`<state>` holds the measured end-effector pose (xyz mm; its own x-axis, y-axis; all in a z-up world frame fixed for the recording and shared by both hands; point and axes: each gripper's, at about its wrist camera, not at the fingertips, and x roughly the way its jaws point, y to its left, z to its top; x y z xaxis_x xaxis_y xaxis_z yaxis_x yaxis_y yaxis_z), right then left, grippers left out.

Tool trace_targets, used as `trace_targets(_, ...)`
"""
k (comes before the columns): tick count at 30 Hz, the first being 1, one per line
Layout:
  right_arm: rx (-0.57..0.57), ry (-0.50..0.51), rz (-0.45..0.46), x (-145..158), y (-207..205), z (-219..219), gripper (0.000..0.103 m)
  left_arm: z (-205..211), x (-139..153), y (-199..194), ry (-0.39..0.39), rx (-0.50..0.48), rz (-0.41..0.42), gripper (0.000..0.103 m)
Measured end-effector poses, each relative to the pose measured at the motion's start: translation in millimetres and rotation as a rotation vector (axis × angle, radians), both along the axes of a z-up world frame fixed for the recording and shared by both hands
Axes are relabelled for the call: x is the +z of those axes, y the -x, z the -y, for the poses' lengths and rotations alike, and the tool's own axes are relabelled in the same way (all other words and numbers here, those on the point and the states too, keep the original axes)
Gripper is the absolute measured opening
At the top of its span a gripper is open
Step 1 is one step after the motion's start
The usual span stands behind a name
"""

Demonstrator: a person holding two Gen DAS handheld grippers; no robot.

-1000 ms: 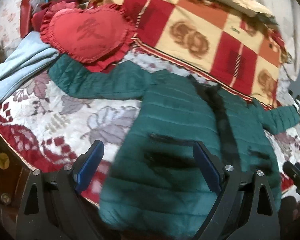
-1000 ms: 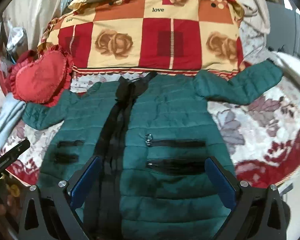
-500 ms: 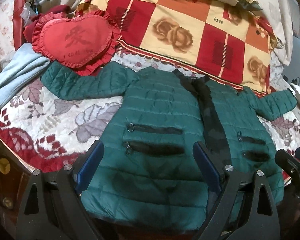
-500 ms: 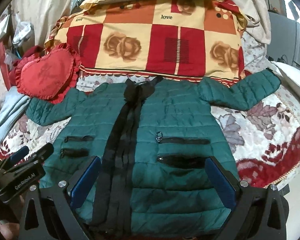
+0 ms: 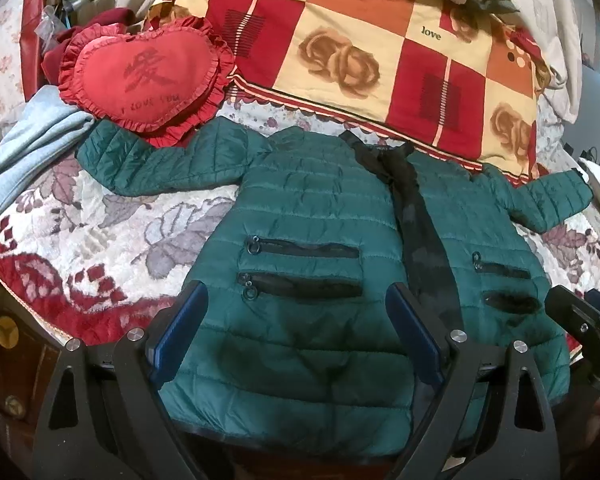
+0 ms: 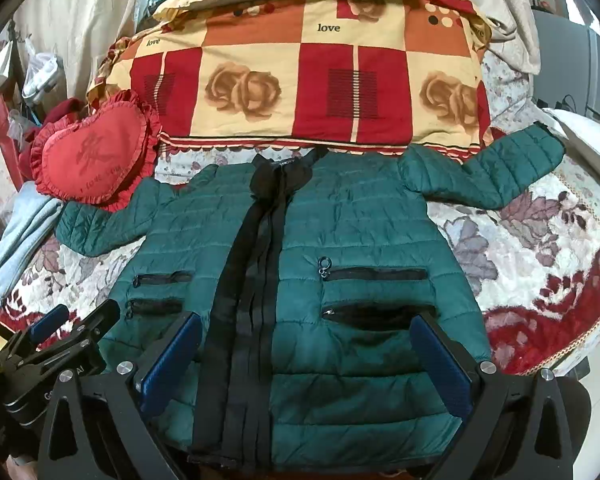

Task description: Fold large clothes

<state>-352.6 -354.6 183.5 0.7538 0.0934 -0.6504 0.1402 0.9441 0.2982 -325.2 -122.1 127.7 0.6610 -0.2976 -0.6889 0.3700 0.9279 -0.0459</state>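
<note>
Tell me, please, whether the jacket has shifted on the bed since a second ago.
No. The jacket has stayed put: its sleeve still lies at the lower edge of the heart cushion.

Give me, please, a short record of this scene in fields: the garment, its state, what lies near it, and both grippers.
garment: green jacket, spread flat on the bed cover, front side up
sleeves: both stretched outward
front: black zipper strip closed down the middle
near: red heart pillow overlapping the left sleeve; checked blanket behind the collar
left gripper: fingers open, over the hem, holding nothing
right gripper: fingers open, over the hem, holding nothing
</note>
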Motion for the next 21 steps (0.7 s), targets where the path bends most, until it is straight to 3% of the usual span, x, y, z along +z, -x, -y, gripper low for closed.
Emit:
trace_targets(3, 0.017, -0.011, -0.013, -2.2, -4.8, 14.2, 0.103, 0.8, -0.4, 0.3, 0.000, 0.000, 0.000, 0.091)
trace_targets(21, 0.033, -0.007, -0.001, -41.9, 25.5, 4.6, 0.103, 3.9, -4.3, 1.2, 0.002, -0.014, -0.023, 0.091)
